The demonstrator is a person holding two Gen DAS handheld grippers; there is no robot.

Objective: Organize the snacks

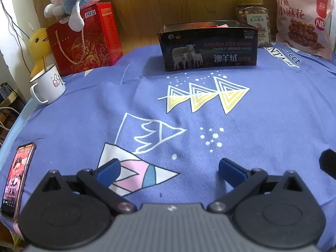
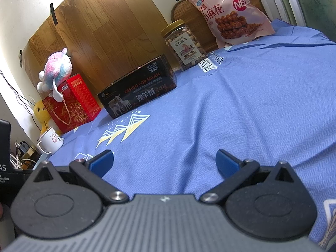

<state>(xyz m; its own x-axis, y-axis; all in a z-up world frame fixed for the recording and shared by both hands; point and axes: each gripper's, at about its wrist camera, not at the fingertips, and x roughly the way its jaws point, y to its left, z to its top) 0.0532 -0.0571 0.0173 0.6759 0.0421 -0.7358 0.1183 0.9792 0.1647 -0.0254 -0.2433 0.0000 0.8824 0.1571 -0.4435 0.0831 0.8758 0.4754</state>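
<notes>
Pink pouch (image 2: 231, 10), likely light, crinkly, crushable; stood at table's (image 2: 262, 105) far right corner; take by top seam. Jar (image 2: 183, 44), seemingly rigid and heavier, just beside it; grip mid-body. Left gripper (image 1: 169, 168) and right gripper (image 2: 164, 161) gaped wide, empty.

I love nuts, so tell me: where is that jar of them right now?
The nut jar stands at the far edge of the blue cloth, between the black box on its left and the pink snack bag on its right.
</notes>
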